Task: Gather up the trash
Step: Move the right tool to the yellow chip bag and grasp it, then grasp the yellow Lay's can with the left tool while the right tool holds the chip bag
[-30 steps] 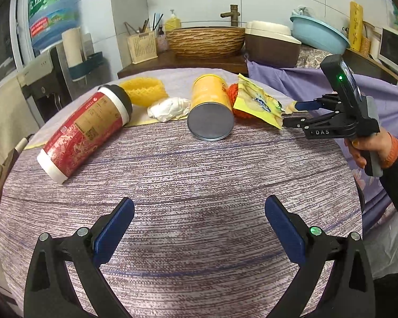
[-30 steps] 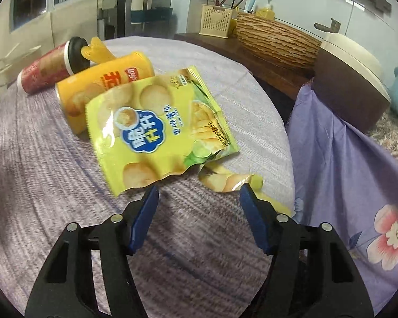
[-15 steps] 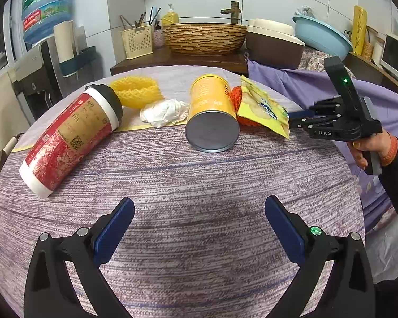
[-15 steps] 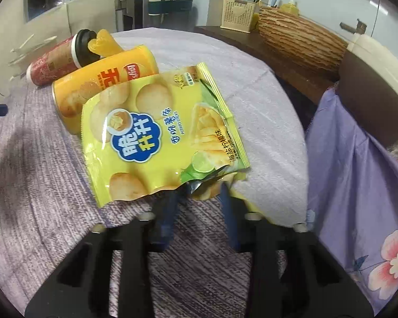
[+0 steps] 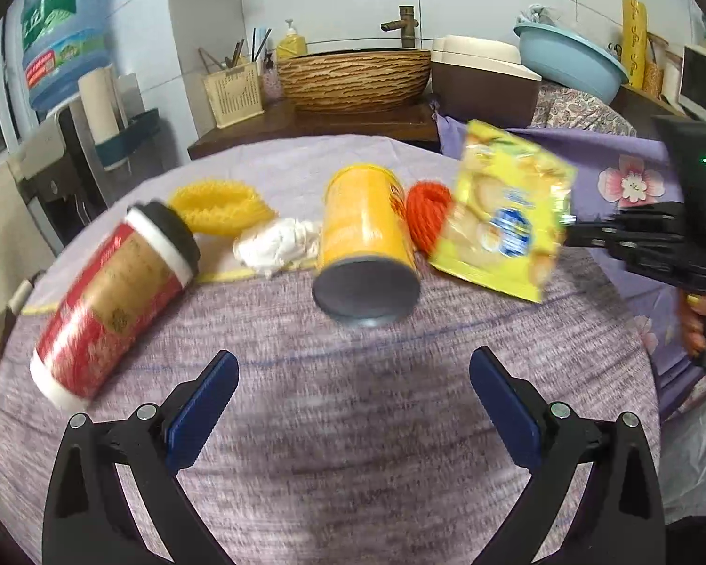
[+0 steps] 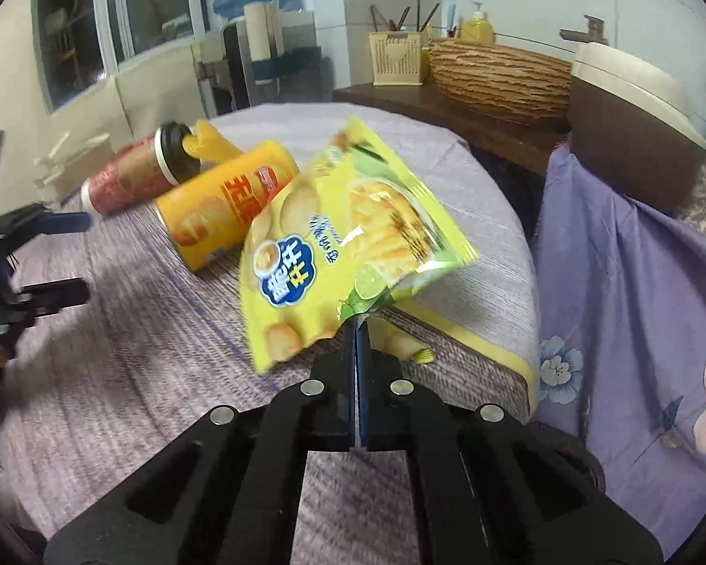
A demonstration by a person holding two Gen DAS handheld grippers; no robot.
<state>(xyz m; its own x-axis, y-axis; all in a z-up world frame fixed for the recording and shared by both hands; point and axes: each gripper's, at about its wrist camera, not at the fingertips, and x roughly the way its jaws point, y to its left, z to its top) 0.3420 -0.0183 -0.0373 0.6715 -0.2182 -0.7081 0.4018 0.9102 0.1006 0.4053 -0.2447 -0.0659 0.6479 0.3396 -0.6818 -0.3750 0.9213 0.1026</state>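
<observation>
Your right gripper [image 6: 356, 329] has its jaws pinching the crinkly yellow foil crisp bag [image 6: 334, 254] by one corner, lifting it off the purple woven tabletop [image 6: 132, 353] at frame centre (light, floppy); left gripper [image 5: 353, 405] jaws spread, empty.

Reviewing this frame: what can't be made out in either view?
- Where the trash goes: no bin in either view.
- Red cup: label motion-blurred in the left view.
- Orange net: mostly hidden behind the yellow can and chip bag.
- Bag corner gripped by the right hand-held gripper: covered by its pads.
</observation>
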